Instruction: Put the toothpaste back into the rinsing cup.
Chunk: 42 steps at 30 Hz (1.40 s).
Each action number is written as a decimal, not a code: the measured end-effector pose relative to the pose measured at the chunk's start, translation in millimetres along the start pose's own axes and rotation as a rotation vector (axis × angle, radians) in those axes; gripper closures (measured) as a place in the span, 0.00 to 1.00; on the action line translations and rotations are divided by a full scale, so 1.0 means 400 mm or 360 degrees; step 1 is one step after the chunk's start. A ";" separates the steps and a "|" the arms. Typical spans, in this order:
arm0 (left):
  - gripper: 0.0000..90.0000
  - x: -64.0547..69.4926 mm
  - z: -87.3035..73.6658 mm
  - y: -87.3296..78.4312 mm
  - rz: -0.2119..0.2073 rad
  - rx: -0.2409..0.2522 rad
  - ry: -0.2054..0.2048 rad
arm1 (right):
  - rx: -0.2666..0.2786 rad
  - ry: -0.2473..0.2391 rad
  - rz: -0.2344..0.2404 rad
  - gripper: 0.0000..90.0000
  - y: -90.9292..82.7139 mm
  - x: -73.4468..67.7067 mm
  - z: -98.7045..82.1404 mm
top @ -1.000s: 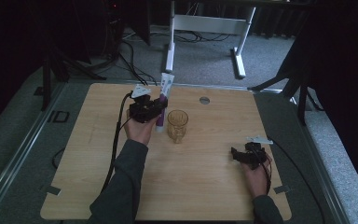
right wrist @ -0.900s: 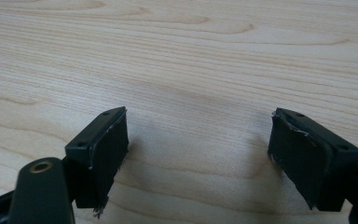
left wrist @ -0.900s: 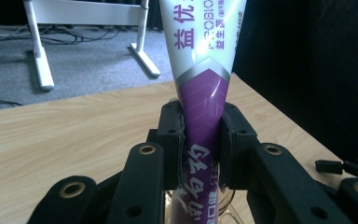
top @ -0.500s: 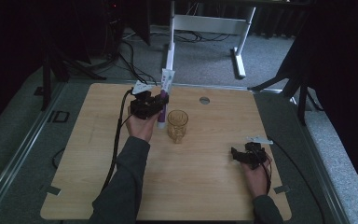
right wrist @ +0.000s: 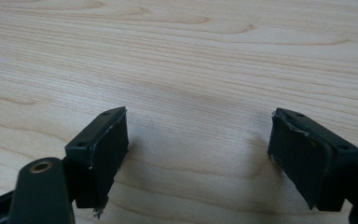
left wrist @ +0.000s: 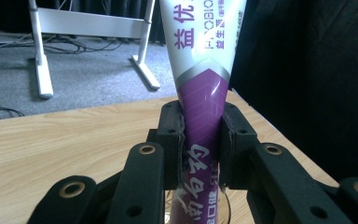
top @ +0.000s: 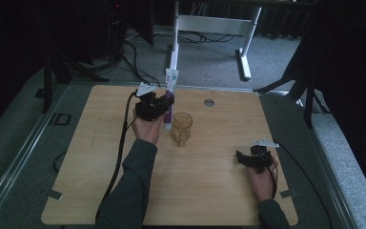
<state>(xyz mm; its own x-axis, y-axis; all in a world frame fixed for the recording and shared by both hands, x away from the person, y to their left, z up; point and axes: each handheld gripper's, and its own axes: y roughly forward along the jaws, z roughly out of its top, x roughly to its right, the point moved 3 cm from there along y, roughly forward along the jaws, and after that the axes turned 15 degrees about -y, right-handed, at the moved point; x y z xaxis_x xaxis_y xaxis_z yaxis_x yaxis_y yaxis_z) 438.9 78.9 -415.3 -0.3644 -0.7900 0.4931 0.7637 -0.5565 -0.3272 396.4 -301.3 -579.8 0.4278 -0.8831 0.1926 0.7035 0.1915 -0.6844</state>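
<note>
I am clamping the left gripper (top: pixel 164 106) on the toothpaste tube (top: pixel 170 95), standing upright just beside the glass mug (top: pixel 181 128); the right gripper (top: pixel 248 160) is resting well apart from the mug, its jaws gaping and holding nothing.

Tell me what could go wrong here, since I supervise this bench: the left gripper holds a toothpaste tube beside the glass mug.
The left gripper clamps the soft toothpaste tube, so paste may squeeze out or the tube may slip. The tube stands upright close beside the glass mug; a swing could tip the mug. The right gripper rests open, too far away to steady it.
</note>
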 end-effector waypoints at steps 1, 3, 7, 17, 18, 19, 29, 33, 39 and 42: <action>0.81 0.001 0.000 0.002 -0.0002 0.0003 -0.0002 | 0.0000 0.0000 0.0000 0.22 0.000 0.000 0.000; 0.82 0.003 -0.002 0.008 -0.0001 0.0006 -0.0005 | 0.0000 0.0000 0.0000 0.22 0.000 0.000 0.000; 0.82 0.005 -0.005 0.016 0.0005 0.0014 -0.0019 | 0.0001 0.0000 0.0003 0.22 0.000 0.000 0.000; 0.81 0.004 -0.008 0.036 0.0021 0.0032 -0.0057 | 0.0000 -0.0004 0.0005 0.22 0.000 -0.001 0.000; 0.81 0.003 -0.008 0.037 0.0023 0.0027 -0.0058 | 0.0000 -0.0004 0.0005 0.22 0.000 0.000 0.000; 0.81 0.002 -0.009 0.039 0.0025 0.0032 -0.0065 | 0.0000 -0.0004 0.0005 0.22 0.000 -0.001 0.000; 0.81 0.007 -0.010 0.051 0.0034 0.0054 -0.0086 | -0.0001 -0.0004 0.0007 0.22 0.000 -0.001 0.000; 0.81 0.008 -0.012 0.056 0.0036 0.0064 -0.0096 | -0.0001 -0.0004 0.0006 0.22 0.000 -0.001 0.000; 0.81 0.010 -0.016 0.070 0.0056 0.0063 -0.0101 | 0.0000 -0.0002 0.0008 0.22 0.000 -0.001 0.000; 0.81 0.008 -0.018 0.074 0.0062 0.0064 -0.0105 | 0.0000 -0.0003 0.0007 0.22 0.000 -0.001 0.000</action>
<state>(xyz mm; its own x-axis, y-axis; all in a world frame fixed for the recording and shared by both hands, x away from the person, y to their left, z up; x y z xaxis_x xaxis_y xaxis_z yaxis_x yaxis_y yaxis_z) 456.5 57.9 -429.3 -0.2990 -0.7913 0.5333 0.7980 -0.5138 -0.3150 396.2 -300.9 -579.8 0.4319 -0.8815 0.1910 0.7017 0.1954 -0.6851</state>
